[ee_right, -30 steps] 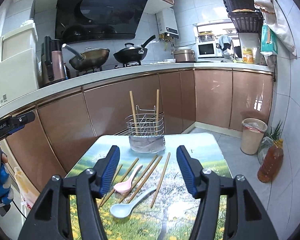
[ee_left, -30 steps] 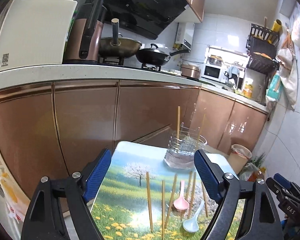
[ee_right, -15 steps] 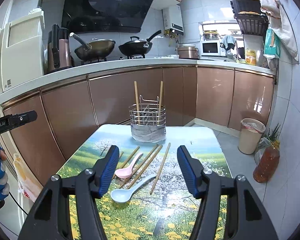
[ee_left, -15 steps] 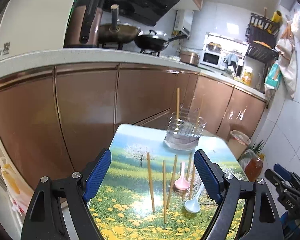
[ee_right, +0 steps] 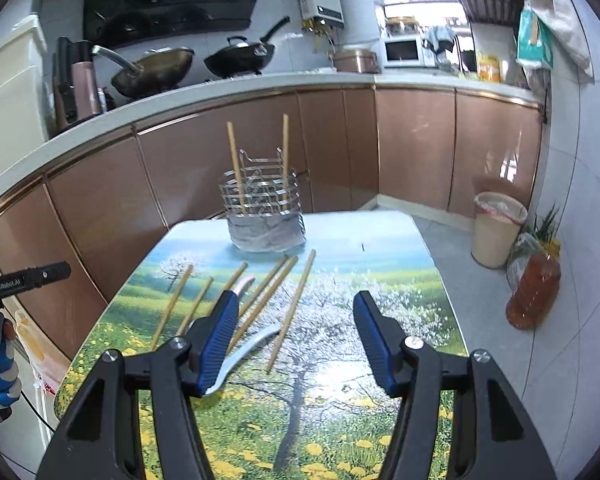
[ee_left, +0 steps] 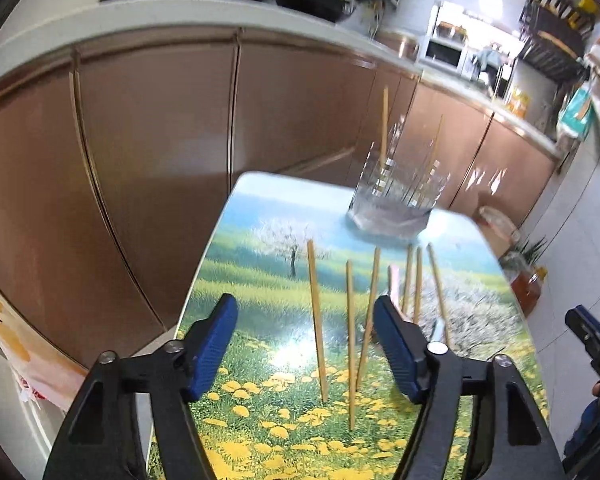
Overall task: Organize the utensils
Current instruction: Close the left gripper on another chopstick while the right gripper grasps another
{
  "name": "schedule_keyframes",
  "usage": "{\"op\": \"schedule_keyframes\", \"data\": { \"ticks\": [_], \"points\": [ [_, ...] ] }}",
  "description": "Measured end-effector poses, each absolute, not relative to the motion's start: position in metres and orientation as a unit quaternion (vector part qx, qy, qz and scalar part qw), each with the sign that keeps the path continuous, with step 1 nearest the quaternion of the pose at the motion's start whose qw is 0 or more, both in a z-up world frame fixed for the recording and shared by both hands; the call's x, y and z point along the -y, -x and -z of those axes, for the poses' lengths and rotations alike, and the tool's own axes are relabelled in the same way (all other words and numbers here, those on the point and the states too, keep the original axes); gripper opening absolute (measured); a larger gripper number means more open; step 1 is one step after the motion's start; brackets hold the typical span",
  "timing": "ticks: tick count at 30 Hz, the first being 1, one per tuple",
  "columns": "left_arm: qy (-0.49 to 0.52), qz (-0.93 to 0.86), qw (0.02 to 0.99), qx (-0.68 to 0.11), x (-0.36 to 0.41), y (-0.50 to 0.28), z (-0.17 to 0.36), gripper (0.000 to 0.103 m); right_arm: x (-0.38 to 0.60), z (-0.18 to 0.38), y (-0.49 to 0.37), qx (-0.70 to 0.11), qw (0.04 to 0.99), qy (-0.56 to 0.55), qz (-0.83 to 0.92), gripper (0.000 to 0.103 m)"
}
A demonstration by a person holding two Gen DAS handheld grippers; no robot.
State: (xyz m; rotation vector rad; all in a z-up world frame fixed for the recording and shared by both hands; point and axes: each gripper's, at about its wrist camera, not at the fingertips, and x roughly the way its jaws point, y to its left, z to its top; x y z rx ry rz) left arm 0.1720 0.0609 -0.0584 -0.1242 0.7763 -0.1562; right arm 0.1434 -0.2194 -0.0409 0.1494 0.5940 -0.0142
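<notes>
I am looking down on the small table (ee_right: 380,240) with its meadow-print top, standing in front of the brown kitchen cabinets (ee_left: 140,160). At its far end stands the wire utensil holder (ee_right: 262,204), with two chopsticks already upright in it. On the tabletop between the holder and me lie the loose chopsticks (ee_left: 316,320), roughly side by side, long axes running away from me toward the holder, with two spoons among them.

My left gripper (ee_left: 304,344) is angled down over the nearest sticks; its jaws have just been closing but stand spread, pressing on nothing, with the lower ends of three sticks showing in the gap. I judge this hand the nearer one, and since the sticks run along its fingers, closing across one should work. My right gripper (ee_right: 292,340) hangs spread and empty, the sticks lying ahead and to its left.

The pale blue spoon (ee_right: 244,350) is partly covered by the right gripper's left finger, the pink spoon (ee_right: 246,282) shows only its handle tip, and the left view is motion-blurred, so I cannot tell how close the fingertips are to the table.
</notes>
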Motion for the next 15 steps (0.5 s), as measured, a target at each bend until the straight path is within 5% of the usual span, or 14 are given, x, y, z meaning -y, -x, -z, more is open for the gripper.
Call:
{"op": "schedule_keyframes", "data": {
  "ticks": [5, 15],
  "points": [
    [0.059, 0.077, 0.904, -0.416, -0.054, -0.201, 0.079, 0.062, 0.237, 0.064, -0.176, -0.339, 0.935, -0.103, 0.005, 0.036],
    [0.045, 0.082, 0.852, -0.515, -0.04, -0.292, 0.122, 0.059, 0.247, 0.11, -0.298, -0.468, 0.876, -0.111, -0.027, 0.033]
  ]
}}
